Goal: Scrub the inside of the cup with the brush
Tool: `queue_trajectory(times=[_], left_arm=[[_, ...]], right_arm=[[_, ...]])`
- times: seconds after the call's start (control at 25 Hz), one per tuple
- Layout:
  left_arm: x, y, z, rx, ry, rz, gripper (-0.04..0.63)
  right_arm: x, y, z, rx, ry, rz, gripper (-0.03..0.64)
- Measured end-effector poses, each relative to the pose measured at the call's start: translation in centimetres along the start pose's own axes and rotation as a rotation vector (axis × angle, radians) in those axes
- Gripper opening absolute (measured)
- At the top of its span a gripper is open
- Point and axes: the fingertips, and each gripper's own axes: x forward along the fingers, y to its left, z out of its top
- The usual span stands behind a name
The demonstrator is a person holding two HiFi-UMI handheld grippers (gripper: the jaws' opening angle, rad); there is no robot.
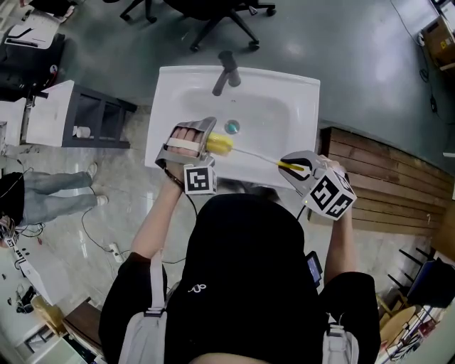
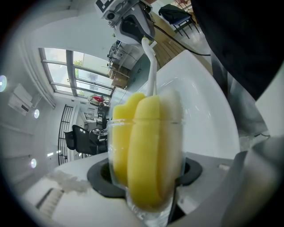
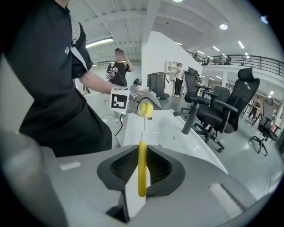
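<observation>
**Sponge brush sits inside the cup, held over the sink**

The person stands at a white sink (image 1: 302, 99) with a tool in each hand. The left hand-held gripper (image 1: 193, 136) is clamped on a clear glass cup (image 2: 148, 207), its dark pads pressing on the glass from both sides. In the head view the cup hangs over the near part of the basin, just beside the drain (image 1: 232, 128), with its mouth turned toward the person's right side.

The brush (image 1: 256, 155) bridges the two tools. Its yellow sponge head (image 2: 148, 146) fills the cup and stands partly out past the rim. A thin white stem (image 2: 151, 73) runs from the sponge head to the other tool. The right hand-held gripper (image 3: 141, 165) is closed on the brush's yellow handle (image 3: 141, 175), which stands between the ribbed pads. This gripper hovers over the sink's near right edge.

The dark faucet (image 1: 226, 71) rises at the far side of the basin. Office chairs (image 1: 213, 18) stand on the floor beyond the sink.
</observation>
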Motion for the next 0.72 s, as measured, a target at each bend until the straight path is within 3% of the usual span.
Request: queue_trajectory(times=[0.72], left_arm=[[0.0, 0.5, 0.0, 0.023, 0.048, 0.027, 0.265]], right_arm=[[2.4, -0.4, 3.0, -0.019, -0.048, 0.030, 0.052]])
